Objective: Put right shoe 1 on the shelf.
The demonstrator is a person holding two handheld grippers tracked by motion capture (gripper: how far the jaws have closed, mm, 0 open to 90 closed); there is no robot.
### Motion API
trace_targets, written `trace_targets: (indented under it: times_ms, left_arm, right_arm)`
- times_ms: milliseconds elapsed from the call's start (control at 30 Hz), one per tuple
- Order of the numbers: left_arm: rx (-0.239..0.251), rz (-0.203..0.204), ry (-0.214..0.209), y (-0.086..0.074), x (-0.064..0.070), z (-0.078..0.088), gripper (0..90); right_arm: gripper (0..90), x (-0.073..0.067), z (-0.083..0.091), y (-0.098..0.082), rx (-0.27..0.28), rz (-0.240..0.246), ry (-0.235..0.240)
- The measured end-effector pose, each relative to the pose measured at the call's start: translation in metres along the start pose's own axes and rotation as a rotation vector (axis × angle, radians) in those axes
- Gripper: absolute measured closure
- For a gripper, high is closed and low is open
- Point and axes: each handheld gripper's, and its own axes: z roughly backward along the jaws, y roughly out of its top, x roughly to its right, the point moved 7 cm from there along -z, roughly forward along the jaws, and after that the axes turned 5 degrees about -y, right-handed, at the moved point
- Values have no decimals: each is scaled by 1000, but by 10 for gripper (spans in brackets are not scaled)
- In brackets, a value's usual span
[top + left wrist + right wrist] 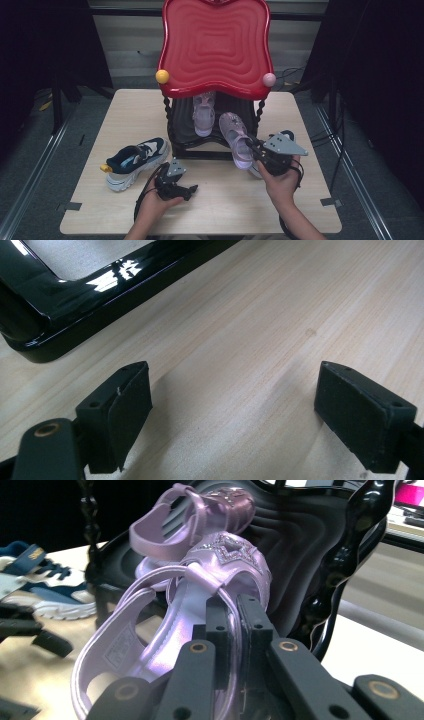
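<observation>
Right gripper view: right gripper (232, 625) pinching side strap of lilac sandal (165, 630), jaws pressing together on it. Sandal tilting at front edge of black rack shelf (190, 132), beside second lilac sandal (203, 114). Left gripper (232, 410) resting on table (225, 200), jaws spreading wide, holding nothing.

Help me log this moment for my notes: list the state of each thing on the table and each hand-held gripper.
Right hand-held gripper: shut on the side strap of the lilac plastic sandal.
Lilac plastic sandal: held, toe at the rack's lower shelf.
Second lilac sandal: resting on the lower shelf.
Left hand-held gripper: open, nothing between the jaws, low over the wooden table.
Navy and white sneaker: lying on the table, untouched.
Red-topped black rack: upright.
</observation>
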Motion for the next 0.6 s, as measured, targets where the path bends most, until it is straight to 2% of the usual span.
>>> trace_targets:
  times_ms: [367,600]
  left_arm:
    - [0,0,-1,0,0,0,147]
    - [0,0,-1,0,0,0,147]
  right_arm:
    - [848,5,-21,4,15,-33,-89]
    - [848,6,-31,8,27,-33,-133]
